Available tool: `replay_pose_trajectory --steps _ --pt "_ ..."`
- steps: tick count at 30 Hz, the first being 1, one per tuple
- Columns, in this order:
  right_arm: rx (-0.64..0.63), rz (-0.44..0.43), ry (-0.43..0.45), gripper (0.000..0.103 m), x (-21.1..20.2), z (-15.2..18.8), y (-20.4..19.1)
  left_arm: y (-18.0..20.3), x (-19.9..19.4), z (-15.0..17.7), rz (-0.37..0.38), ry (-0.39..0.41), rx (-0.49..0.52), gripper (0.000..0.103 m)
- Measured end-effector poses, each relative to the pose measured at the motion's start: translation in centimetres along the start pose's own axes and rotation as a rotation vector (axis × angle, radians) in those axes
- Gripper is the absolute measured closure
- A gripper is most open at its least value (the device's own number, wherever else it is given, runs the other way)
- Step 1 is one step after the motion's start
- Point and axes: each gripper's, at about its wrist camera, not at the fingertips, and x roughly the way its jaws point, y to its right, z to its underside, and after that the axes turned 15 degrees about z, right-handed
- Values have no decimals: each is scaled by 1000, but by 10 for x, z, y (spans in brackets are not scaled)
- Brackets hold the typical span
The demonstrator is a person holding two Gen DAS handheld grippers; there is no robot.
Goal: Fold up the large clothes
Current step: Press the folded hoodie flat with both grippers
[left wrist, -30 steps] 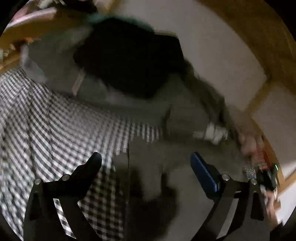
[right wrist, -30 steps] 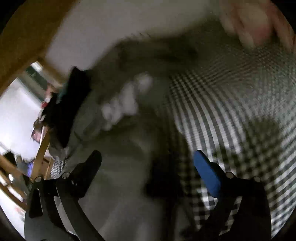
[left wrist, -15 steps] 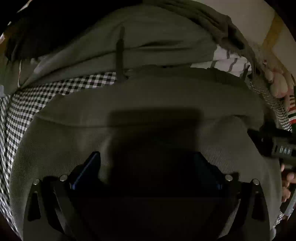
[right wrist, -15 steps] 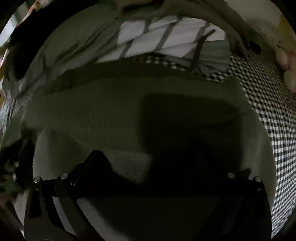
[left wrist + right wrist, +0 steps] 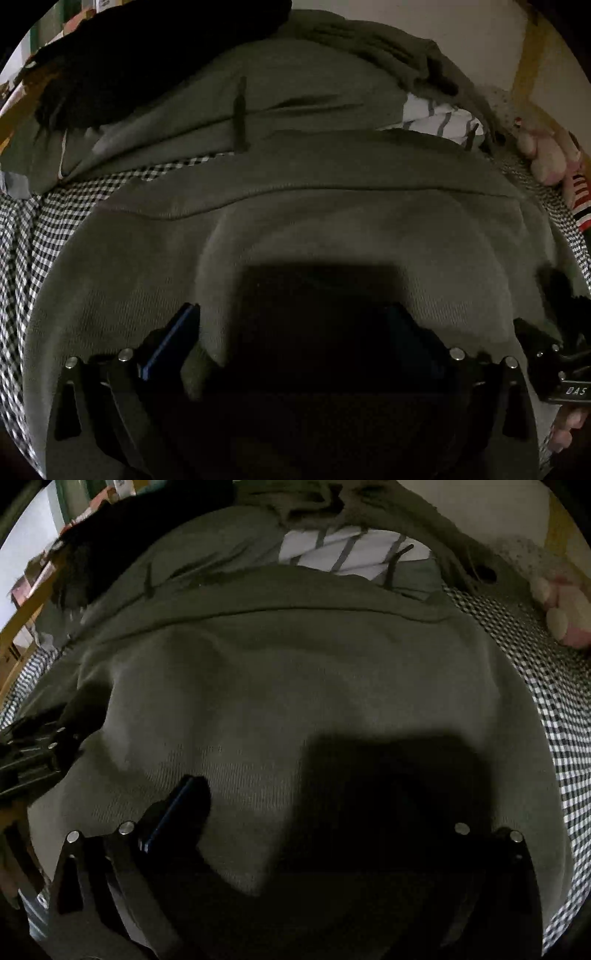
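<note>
A large olive-grey knit garment [image 5: 295,229] lies spread on a black-and-white checked bed cover [image 5: 33,236] and fills both views; it also fills the right wrist view [image 5: 295,686]. My left gripper [image 5: 291,321] is open, its blue-padded fingers wide apart and pressed close onto the fabric. My right gripper [image 5: 325,801] is open too, low over the same garment; its right finger is lost in shadow. Each gripper shows at the edge of the other's view, the right one at the left wrist view's right edge [image 5: 554,354].
More olive clothing [image 5: 295,92] is heaped behind, with a black garment [image 5: 147,55] on top and a white striped piece [image 5: 351,550] tucked in. A pink soft toy [image 5: 561,609] lies at the right. A wooden bed frame and pale wall stand behind.
Both grippers have swung down from a blurred, raised view to sit low and close on the olive garment, and have settled a little nearer to it over the last half second.
</note>
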Motion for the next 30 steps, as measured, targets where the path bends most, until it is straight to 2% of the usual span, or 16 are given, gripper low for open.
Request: replay_pose_trajectory --steps 4,6,7,9,11,13,17,19,22,25,30 --pt "33 -41 -7 3 -3 -7 1 3 1 2 -13 16 12 4" --pt "150 -132 7 3 -22 -2 19 9 7 -1 -15 27 17 4" --pt "257 -232 41 3 -41 11 38 9 7 -1 -16 30 20 4" --pt "375 -353 79 3 -63 38 61 10 8 -2 -17 31 22 4" --pt "473 -405 96 3 -78 74 81 10 9 -2 -16 32 21 4" --pt "592 -456 54 3 -75 112 98 10 9 -1 -19 39 25 4" --pt "817 -612 -37 3 -42 151 113 10 10 -1 -20 46 26 4" --pt "979 -745 -54 3 -19 161 120 10 10 -1 -20 46 27 4" --pt "1115 -774 -36 3 -9 163 129 10 10 -1 -19 48 28 4" --pt "1171 -762 -36 3 -5 153 131 10 11 -2 -19 48 28 4" --pt "1218 -670 -27 3 3 133 130 11 13 -3 -19 51 29 4"
